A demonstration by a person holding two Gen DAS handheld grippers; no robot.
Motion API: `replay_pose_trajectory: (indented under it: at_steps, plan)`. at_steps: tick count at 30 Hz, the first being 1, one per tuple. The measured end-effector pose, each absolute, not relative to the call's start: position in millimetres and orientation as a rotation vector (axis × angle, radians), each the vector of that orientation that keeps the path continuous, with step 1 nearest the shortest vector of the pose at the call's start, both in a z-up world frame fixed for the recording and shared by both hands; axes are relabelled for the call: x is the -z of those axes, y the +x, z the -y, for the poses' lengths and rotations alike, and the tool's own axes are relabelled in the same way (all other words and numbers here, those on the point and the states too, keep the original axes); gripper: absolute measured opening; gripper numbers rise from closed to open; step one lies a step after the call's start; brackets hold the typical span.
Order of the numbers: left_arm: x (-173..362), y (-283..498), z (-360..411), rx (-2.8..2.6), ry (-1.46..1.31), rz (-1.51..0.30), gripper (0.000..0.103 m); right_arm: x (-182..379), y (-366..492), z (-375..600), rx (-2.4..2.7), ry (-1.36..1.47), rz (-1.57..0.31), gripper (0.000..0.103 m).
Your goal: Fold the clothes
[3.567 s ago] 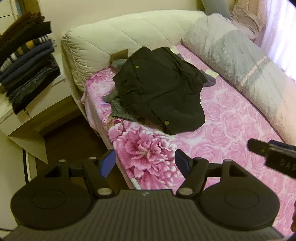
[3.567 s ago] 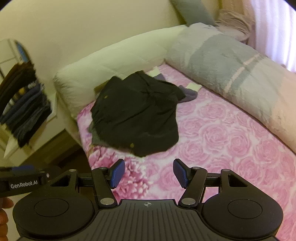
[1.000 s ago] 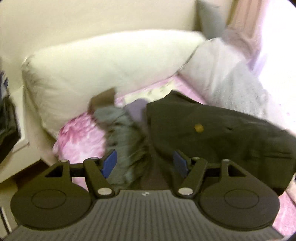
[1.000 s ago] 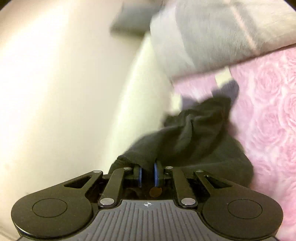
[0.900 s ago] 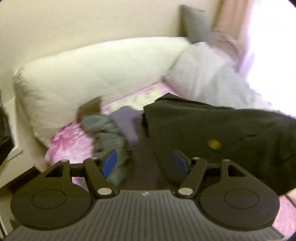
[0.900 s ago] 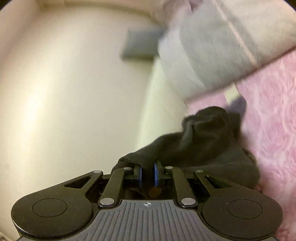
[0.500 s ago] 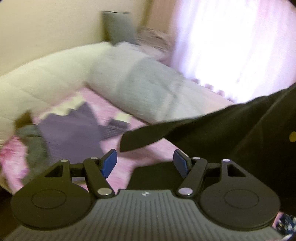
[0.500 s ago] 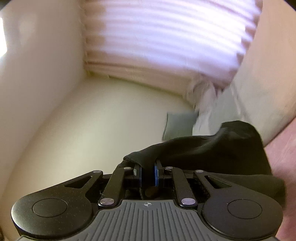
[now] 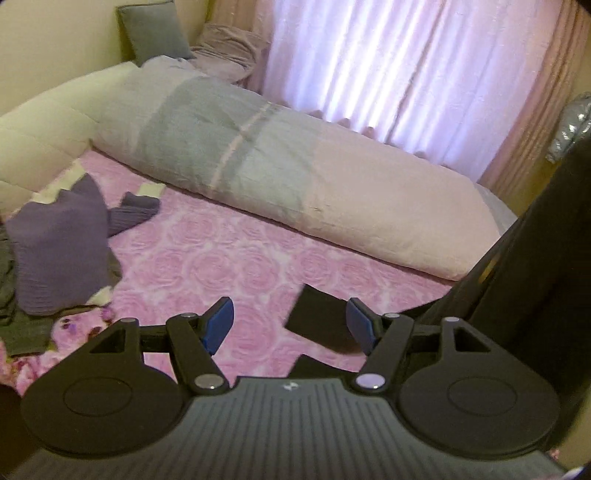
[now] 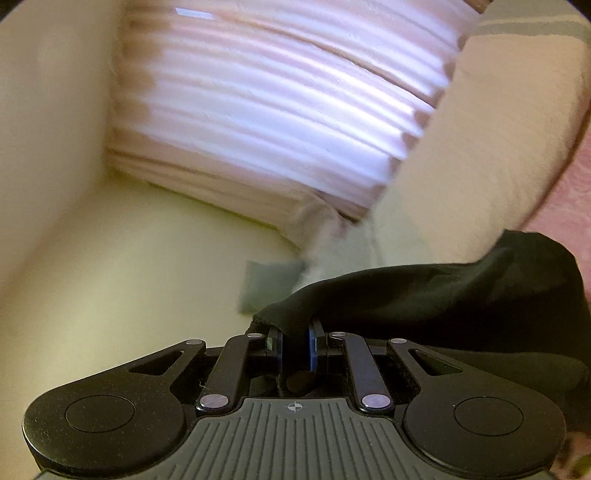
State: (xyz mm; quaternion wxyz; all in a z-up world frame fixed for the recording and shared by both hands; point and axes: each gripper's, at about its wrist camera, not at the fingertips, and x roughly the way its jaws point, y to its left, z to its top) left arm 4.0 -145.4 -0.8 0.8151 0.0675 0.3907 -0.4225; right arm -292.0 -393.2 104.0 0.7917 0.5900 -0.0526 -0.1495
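A black garment (image 10: 461, 295) hangs from my right gripper (image 10: 294, 345), which is shut on a bunched edge of it and points level toward the curtain. In the left wrist view the same black garment (image 9: 535, 277) drapes down the right side, and a loose corner of it (image 9: 317, 314) lies on the pink floral bedspread (image 9: 229, 258) between my blue pads. My left gripper (image 9: 291, 325) is open above the bed and grips nothing. A purple garment (image 9: 62, 243) lies crumpled at the left, over a grey one (image 9: 7, 280).
A long grey and pink rolled duvet (image 9: 277, 184) runs along the far side of the bed. A cream padded headboard (image 9: 48, 125) is at the left, a grey cushion (image 9: 151, 33) in the corner, and pink curtains (image 9: 406, 74) cover the window.
The right gripper has swung up and away from the bed, lifting the black garment off the pile. The left gripper has swept right along the bed, past the purple garment now uncovered.
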Motion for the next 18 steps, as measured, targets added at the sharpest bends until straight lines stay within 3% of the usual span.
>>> replay_pose_trajectory:
  at_steps: [3,5,7,8,12,18]
  plan:
    - [-6,6,146,0.878,0.153,-0.838,0.064,-118,-310,409,0.34,1.326,0.26,0.011]
    - [-2,8,154,0.89,0.18,-0.852,0.064,-116,-311,426,0.499,1.278,0.208,0.014]
    - [7,6,165,0.919,0.216,-0.876,0.064,-96,-304,437,0.766,1.188,-0.001,0.06]
    - [12,6,170,0.936,0.23,-0.889,0.064,-77,-302,440,0.888,1.168,-0.138,0.074]
    - [38,-7,185,0.993,0.313,-0.957,0.064,13,-315,431,1.07,1.189,-0.52,0.074]
    - [78,-24,194,1.022,0.513,-1.047,0.064,62,-351,371,1.054,1.148,-0.739,0.074]
